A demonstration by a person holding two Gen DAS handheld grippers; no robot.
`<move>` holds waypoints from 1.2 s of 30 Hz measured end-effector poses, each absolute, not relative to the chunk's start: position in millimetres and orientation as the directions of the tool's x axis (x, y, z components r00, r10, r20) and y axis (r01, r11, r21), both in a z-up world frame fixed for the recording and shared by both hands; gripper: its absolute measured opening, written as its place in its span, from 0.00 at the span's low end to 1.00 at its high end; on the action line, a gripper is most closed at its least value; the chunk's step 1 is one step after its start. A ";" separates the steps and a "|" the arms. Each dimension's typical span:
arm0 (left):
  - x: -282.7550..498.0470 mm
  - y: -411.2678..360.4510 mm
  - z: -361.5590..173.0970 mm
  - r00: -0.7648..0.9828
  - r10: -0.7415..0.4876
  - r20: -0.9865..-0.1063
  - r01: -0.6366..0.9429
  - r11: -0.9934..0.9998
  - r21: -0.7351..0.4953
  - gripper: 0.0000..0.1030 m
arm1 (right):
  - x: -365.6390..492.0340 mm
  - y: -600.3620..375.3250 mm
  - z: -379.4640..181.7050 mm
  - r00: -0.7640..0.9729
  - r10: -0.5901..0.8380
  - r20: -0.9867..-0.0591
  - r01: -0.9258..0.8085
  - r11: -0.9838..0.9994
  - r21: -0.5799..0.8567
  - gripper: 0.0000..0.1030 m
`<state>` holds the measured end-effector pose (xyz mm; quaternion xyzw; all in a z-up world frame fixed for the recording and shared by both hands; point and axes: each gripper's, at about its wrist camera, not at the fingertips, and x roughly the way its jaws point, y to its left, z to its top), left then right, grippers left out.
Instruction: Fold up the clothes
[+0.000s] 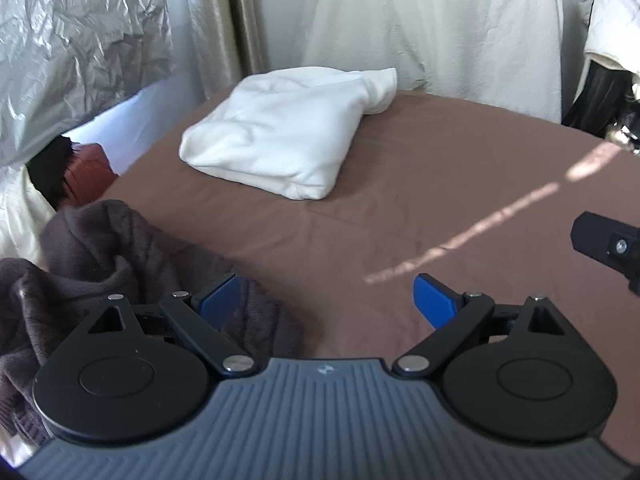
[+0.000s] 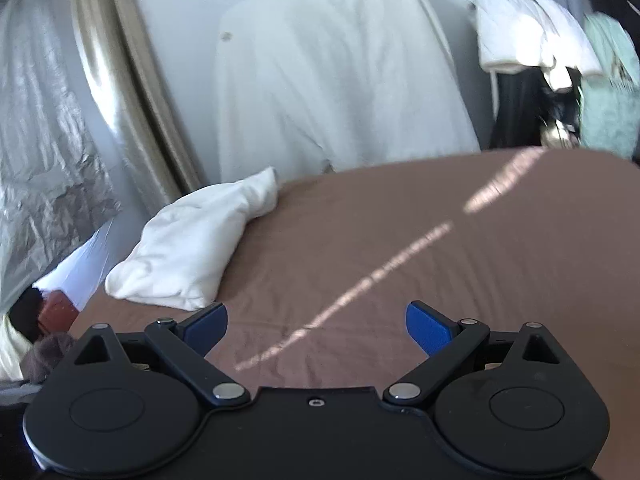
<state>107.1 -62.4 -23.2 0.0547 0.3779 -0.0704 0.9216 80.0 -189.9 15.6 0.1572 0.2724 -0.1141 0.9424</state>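
A brown-sheeted bed (image 1: 420,184) carries one finished job, a folded white garment (image 1: 280,140) lying well ahead and left of both sets of fingers. The next piece, a crumpled dark knit sweater (image 1: 120,256), is heaped at the left finger of the left gripper (image 1: 326,300), its bulk trailing left off the bed edge. The right gripper (image 2: 316,326) is farther from it; both grippers gape wide, holding nothing.
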 end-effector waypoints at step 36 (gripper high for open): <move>122.6 -54.9 -47.4 0.725 -0.041 -0.688 0.159 0.981 0.110 1.00 | 88.3 -165.3 -3.7 0.812 -0.147 -0.565 0.316 0.924 0.214 0.95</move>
